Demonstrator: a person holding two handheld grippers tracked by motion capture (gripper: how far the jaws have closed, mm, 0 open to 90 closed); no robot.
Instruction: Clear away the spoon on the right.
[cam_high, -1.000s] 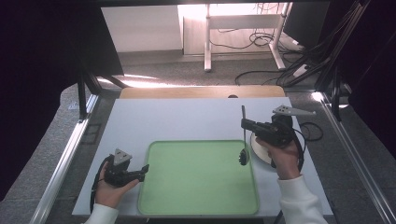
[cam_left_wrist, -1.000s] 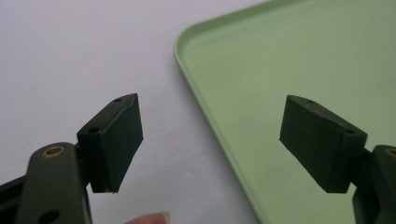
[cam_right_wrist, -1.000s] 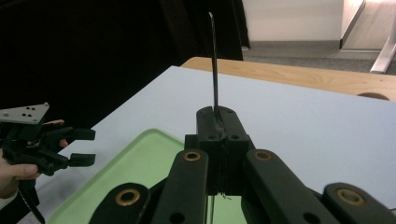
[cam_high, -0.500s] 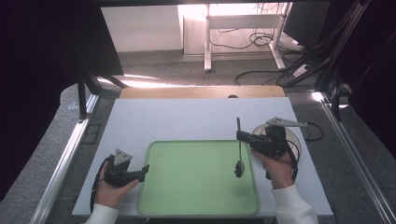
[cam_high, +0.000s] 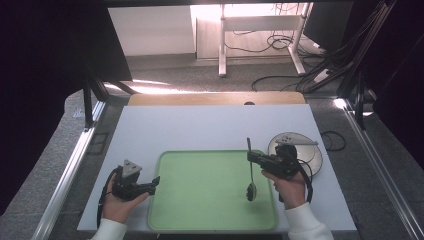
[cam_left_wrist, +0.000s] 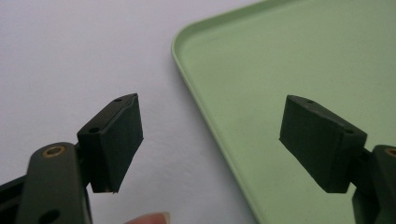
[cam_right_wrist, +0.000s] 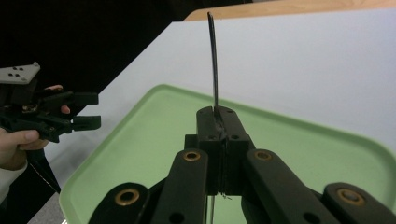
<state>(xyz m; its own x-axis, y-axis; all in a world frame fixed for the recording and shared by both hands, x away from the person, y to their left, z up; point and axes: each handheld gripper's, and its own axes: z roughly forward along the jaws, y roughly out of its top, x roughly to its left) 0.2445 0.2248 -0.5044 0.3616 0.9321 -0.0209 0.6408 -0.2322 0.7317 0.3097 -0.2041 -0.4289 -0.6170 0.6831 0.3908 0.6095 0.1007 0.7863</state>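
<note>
Right tongs (cam_high: 256, 159) are clamped tight on the thin handle of a spoon (cam_high: 250, 172), and the right gripper view shows the 2 black pads pressed flat together with the dark handle (cam_right_wrist: 214, 60) rising edge-on between them. Gripping it partway along the handle leaves the bowl hanging free at the lower end, which in the high view sits low over the right part of the green tray (cam_high: 210, 220); whether it touches the tray I cannot tell. That hold looks meant for laying the spoon down on the tray.

Left tongs (cam_high: 152, 183) stand wide open with nothing between them, resting in the person's hand just beside the tray's left edge, apparently waiting. Their pads (cam_left_wrist: 116, 140) are matte black blocks with small screw holes.

Beyond them, the tray is smooth pale green plastic with rounded corners and a raised lip (cam_left_wrist: 187, 84). A round, shiny plate (cam_high: 310, 150) lies on the white table (cam_high: 200, 130) to the right of the tray, behind the right hand.
</note>
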